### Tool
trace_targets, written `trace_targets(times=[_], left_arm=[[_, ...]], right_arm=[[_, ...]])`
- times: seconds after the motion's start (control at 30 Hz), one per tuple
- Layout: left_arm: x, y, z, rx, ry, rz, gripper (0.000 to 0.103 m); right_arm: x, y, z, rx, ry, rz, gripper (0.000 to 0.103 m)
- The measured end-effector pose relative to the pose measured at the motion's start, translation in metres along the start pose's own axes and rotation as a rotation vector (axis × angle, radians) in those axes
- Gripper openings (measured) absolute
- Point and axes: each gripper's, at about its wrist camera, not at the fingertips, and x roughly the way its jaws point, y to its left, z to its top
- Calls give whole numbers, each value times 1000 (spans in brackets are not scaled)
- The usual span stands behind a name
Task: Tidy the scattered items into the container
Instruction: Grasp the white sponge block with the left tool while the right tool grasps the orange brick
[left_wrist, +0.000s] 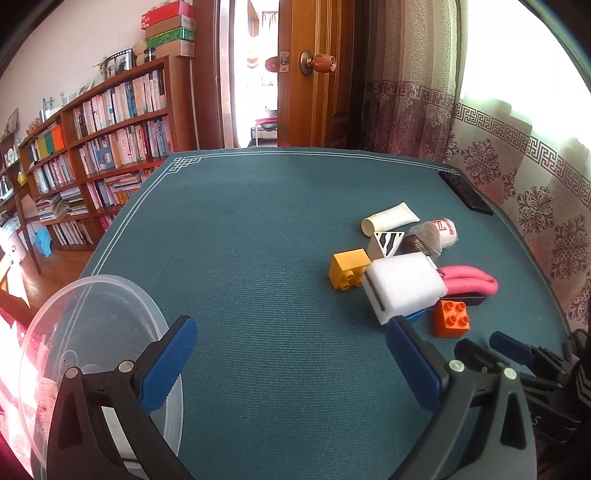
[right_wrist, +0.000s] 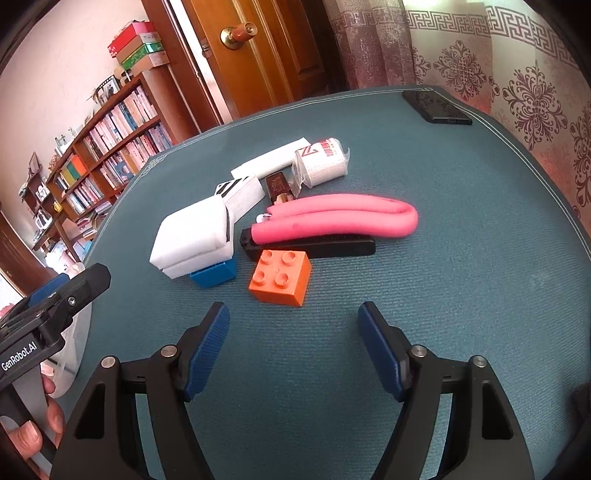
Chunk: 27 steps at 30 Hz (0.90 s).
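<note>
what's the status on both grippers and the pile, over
Left gripper open, empty. Right gripper open, short of orange block. Clear container at left, nothing visible inside. Path to block unobstructed.

bare mat (left_wrist: 258, 240) centre, items (left_wrist: 402, 288) clustered right

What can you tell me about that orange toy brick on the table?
The orange brick looks like glossy plastic: a chunky block with four round studs on top. It sits upright on the teal table mat, at the near edge of the pile, close to a black comb-like piece. Nothing grips it.
</note>
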Motion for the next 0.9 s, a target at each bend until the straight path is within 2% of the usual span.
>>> trace_targets(times=[0.1,0.2,0.27,0.33,0.63,0.9], left_arm=[[3,3,0,-11,5,-3,103],[7,5,-1,-22,15,-7,103],[11,7,0,-30,27,-12,103],[14,6,0,-35,36,-18,103],[17,-17,10,-2,38,-66,103],[30,-45,18,-12,85,-129,103]], right_arm=[[8,7,7,-22,3,-15,75],[18,12,13,-42,13,-39,60],[25,14,15,-58,18,-69,45],[26,14,15,-78,6,-105,37],[12,-8,5,-86,-16,-130,37],[1,-29,-2,-47,-31,-112,37]])
